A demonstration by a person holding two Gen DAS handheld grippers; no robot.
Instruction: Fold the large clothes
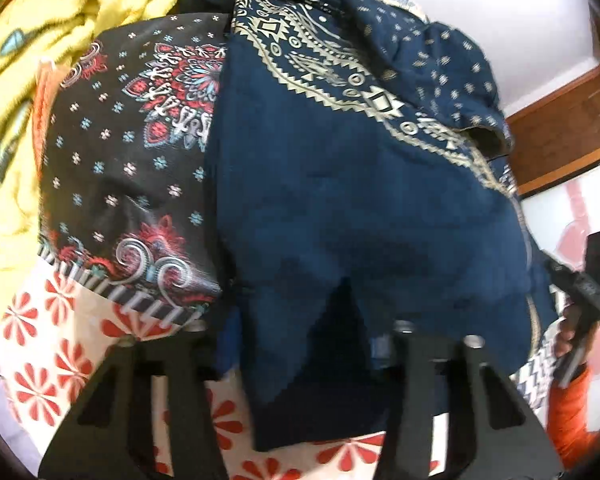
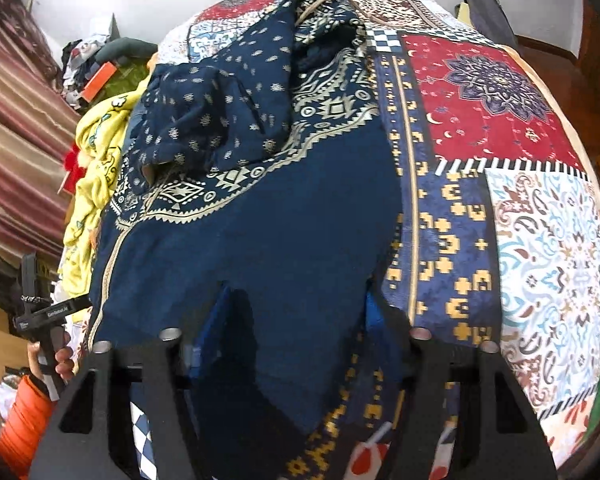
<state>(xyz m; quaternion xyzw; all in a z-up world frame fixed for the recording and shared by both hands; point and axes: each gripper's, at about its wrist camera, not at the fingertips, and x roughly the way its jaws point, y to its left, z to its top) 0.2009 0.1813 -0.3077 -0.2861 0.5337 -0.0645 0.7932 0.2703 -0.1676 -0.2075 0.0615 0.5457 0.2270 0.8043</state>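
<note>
The navy garment (image 2: 260,216) with gold print lies on the patchwork bedspread (image 2: 500,92) (a bed), its hem toward 6 o'clock in both views. Left gripper (image 1: 300,344) and right gripper (image 2: 296,336) each have fingers clamped on that near hem. Yellow clothes (image 1: 40,40) are heaped at 10 o'clock.
</note>
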